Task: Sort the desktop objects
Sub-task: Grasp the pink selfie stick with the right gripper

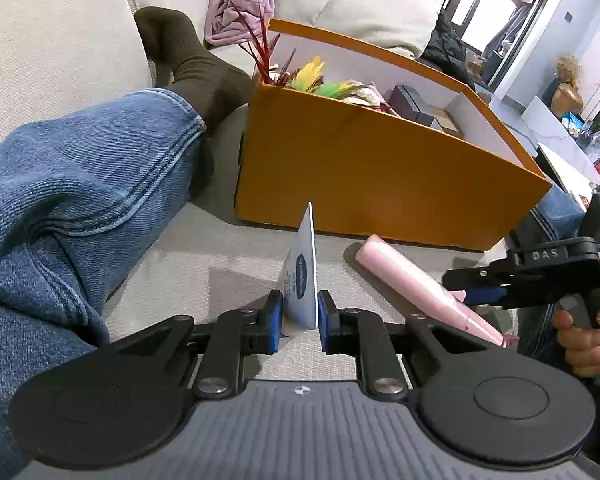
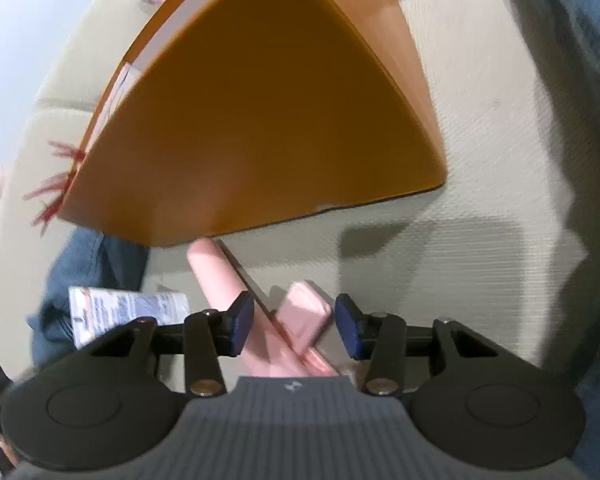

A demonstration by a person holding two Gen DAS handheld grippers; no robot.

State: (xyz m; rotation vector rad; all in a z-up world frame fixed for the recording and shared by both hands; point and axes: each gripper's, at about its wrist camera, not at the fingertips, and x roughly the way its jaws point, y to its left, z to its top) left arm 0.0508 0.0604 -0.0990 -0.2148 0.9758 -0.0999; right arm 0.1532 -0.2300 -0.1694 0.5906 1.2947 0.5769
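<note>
In the left wrist view my left gripper (image 1: pixel 300 320) is shut on a flat white tube (image 1: pixel 303 276) with a blue label, held upright on its edge. A long pink tube-shaped item (image 1: pixel 404 276) lies on the beige sofa cushion in front of the orange box (image 1: pixel 360 172). My right gripper (image 1: pixel 466 286) comes in from the right over its near end. In the right wrist view the right gripper (image 2: pixel 294 324) stands open around the pink item (image 2: pixel 304 316); its pads do not visibly press on it. The white tube (image 2: pixel 128 312) shows at the left.
The orange box holds feathers (image 1: pixel 312 76) and small dark boxes (image 1: pixel 408 104). A person's leg in blue jeans (image 1: pixel 80 184) with a dark sock (image 1: pixel 192 64) lies at the left. A lilac cloth (image 1: pixel 240 0) and cushions sit behind. A hand (image 1: pixel 584 336) grips the right gripper's handle.
</note>
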